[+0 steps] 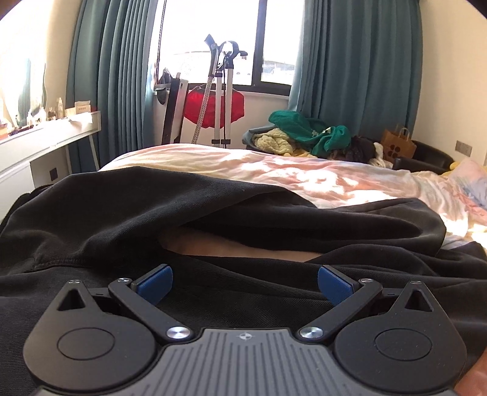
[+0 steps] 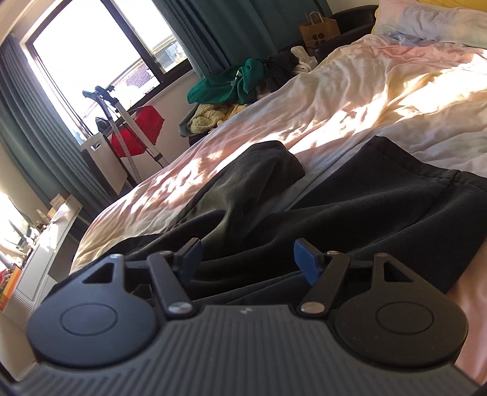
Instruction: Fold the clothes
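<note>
garment (image 1: 213,210) – black, heavy cloth, lying crumpled across the near part of the bed (image 1: 274,170). from my left wrist view it fills the lower half of the picture; a stitched hem runs along its left side and a fold lifts up in the middle, with the pale sheet showing in the gap beneath it.

left gripper (image 1: 245,281): fingers spread wide, blue pads (image 1: 155,281) well apart, nothing between them. it sits low over the black cloth; i cannot tell whether the tips touch it.

right gripper (image 2: 246,259): also released, pads apart, with a ridge of the black garment (image 2: 350,213) lying between and ahead of them. not clamped on it. in this view one part of the garment stretches away toward the middle of the bed (image 2: 365,100) and ends in a rounded lump; a second, flatter part with a seamed edge lies to the right of it, with a strip of sheet between the two.

background – pile of clothes (image 1: 307,134) beyond the far edge of the bed, green piece on top, yellow knit under it. brown paper bag (image 1: 398,143) to its right. window (image 1: 213,39) with green curtains (image 1: 350,61), a stand (image 1: 222,91) and a red item (image 1: 213,106) in front of it. white desk (image 1: 45,140) along the left wall. pillow (image 2: 426,18) at the head of the bed in the right wrist view.
</note>
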Action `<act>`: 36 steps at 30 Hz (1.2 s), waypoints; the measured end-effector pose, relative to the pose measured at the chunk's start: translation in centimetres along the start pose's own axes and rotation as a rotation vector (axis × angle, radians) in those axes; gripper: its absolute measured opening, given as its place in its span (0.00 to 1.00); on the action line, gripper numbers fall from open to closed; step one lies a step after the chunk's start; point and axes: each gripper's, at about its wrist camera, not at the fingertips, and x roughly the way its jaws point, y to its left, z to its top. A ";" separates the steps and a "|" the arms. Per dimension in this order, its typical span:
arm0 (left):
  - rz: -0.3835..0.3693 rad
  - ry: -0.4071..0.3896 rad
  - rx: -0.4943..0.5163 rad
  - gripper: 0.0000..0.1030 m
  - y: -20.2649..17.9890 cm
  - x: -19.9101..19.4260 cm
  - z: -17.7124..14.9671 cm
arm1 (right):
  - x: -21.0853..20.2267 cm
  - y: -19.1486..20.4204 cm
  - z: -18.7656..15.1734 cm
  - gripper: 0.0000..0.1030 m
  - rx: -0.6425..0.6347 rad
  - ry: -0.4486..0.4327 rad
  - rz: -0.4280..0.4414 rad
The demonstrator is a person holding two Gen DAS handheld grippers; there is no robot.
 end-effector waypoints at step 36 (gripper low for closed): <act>-0.681 0.320 0.631 0.92 -33.0 28.2 11.7 | 5.6 -7.3 1.9 0.68 0.352 0.041 0.038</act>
